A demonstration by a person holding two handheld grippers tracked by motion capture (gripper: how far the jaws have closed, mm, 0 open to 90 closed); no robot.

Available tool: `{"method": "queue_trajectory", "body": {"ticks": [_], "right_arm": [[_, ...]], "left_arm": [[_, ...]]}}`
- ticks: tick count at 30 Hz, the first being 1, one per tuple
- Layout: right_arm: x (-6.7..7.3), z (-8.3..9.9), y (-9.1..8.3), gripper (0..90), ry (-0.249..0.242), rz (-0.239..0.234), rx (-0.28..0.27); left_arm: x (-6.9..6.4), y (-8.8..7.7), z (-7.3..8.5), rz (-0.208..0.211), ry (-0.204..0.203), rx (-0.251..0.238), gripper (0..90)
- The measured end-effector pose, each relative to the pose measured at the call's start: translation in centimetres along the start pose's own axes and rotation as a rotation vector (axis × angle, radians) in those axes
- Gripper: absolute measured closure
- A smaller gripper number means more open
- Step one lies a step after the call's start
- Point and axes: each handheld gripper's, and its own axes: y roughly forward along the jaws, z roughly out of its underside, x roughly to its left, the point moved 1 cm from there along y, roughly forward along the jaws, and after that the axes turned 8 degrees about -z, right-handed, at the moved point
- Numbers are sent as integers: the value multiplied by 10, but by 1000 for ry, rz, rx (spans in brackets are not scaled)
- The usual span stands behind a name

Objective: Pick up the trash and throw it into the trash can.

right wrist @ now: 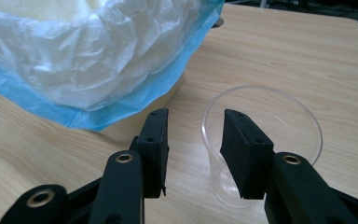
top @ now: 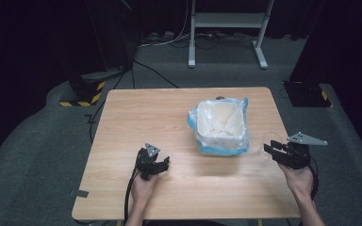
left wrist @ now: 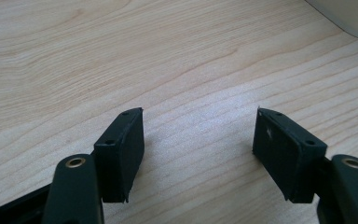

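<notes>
A clear plastic cup [right wrist: 279, 116] stands on the wooden table [top: 136, 122] near its right edge, faint in the high view [top: 265, 142]. My right gripper [right wrist: 193, 140] [top: 269, 149] straddles the cup's near wall. One jaw is inside the cup and the other outside, with a gap left between the outer pad and the wall, so the gripper is open. My left gripper [left wrist: 198, 126] [top: 162, 164] rests low over the table at front left, open, with only bare wood between its jaws.
A white bin lined with a white-and-blue plastic bag [top: 219, 123] [right wrist: 88, 56] stands mid-table, just left of the cup. Beyond the table are a grey carpet, cables and a white stand frame [top: 226, 28].
</notes>
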Motion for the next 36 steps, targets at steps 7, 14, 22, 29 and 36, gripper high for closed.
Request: {"method": "queue_trajectory", "body": {"ticks": [7, 14, 22, 29, 36], "right_arm": [[-8, -5, 12, 655, 25, 18, 29], [-12, -8, 19, 688, 17, 24, 43], [-14, -8, 29, 763, 26, 18, 76], [-11, -9, 31, 843, 4, 25, 82], [-9, -11, 27, 853, -11, 27, 65]], "left_arm": [[0, 0, 0, 0, 0, 0, 335], [0, 0, 0, 0, 0, 0, 335], [0, 0, 0, 0, 0, 0, 335], [0, 0, 0, 0, 0, 0, 335], [0, 0, 0, 0, 0, 0, 335]]}}
